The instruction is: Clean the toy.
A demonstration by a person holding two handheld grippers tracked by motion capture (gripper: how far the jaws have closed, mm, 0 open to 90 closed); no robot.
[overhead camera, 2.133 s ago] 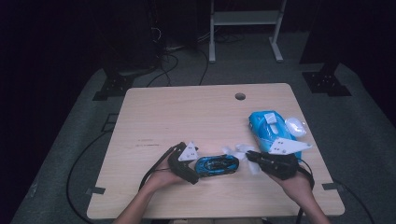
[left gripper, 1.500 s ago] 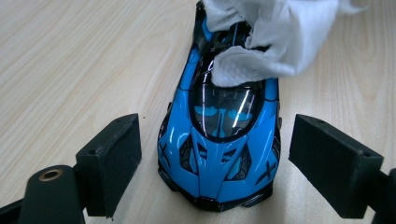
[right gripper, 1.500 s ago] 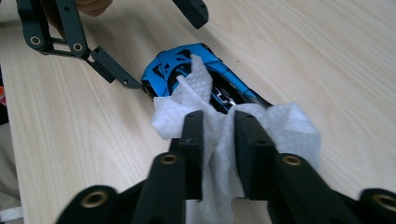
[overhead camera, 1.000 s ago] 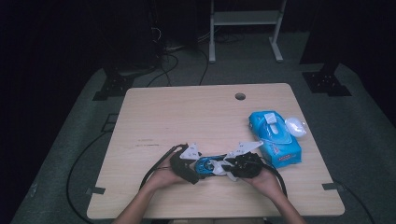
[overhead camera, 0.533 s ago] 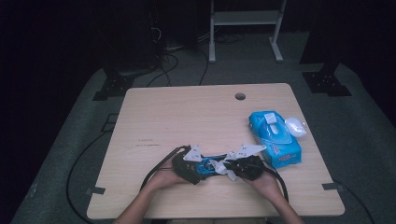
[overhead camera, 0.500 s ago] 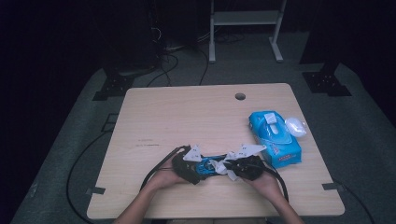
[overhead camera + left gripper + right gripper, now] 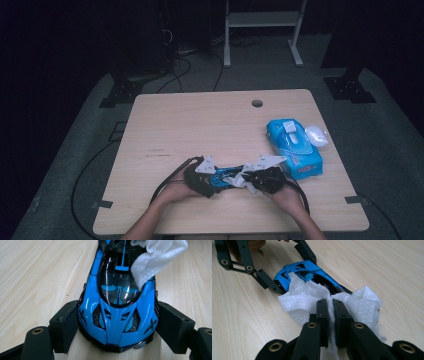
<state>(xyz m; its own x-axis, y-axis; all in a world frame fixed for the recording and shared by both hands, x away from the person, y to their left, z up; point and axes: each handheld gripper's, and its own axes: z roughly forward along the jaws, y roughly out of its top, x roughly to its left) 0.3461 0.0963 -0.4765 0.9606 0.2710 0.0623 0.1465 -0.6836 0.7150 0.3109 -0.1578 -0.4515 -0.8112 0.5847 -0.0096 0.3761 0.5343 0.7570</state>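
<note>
Evidently the left gripper (image 7: 117,340) clamps the car (image 7: 117,312) steady so the right gripper (image 7: 330,312), pinched on a wipe (image 7: 304,300), can probably clean its roof.

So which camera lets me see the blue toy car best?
The left gripper view: the blue toy car sits large between the jaws, with its windscreen clear. In the right gripper view the white wipe hides much of it. In the high view it is tiny between the hands.

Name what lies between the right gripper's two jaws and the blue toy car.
A white wipe: the right gripper pinches it and it drapes onto the toy car, as the right gripper view shows.
</note>
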